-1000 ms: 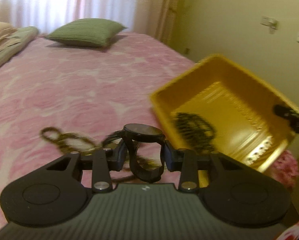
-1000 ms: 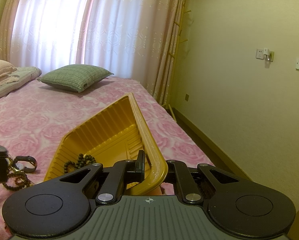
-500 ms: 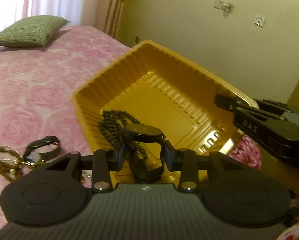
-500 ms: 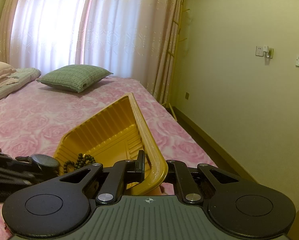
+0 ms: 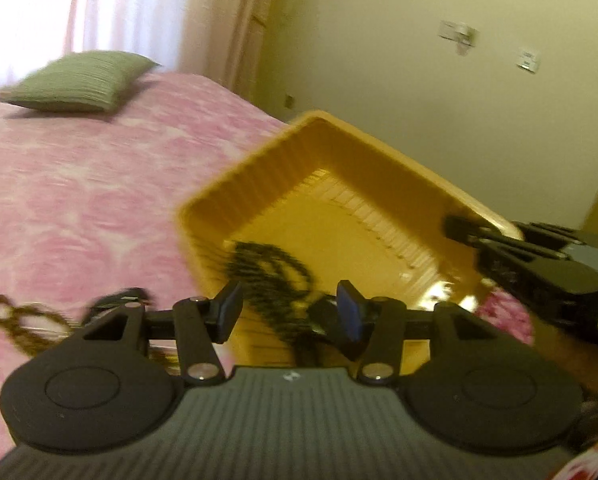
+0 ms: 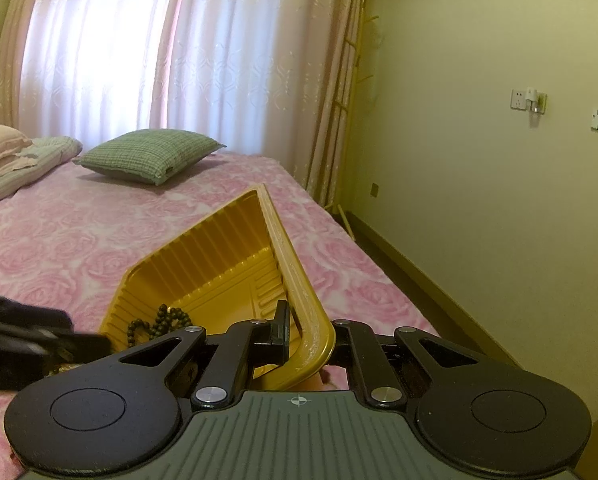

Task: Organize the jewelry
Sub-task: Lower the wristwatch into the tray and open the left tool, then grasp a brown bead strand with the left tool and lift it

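Your left gripper (image 5: 289, 310) is opening over the tray (image 5: 259, 176); a blurred dark watch (image 5: 319, 312) sits between its pads, beside the beads (image 5: 267, 264). Your right gripper (image 6: 309, 336) stays clamped on the tray rim.

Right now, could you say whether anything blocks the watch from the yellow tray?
Nothing visible does: the left gripper is opening, the watch between its jaws above the tray, whose rim the right gripper clamps.
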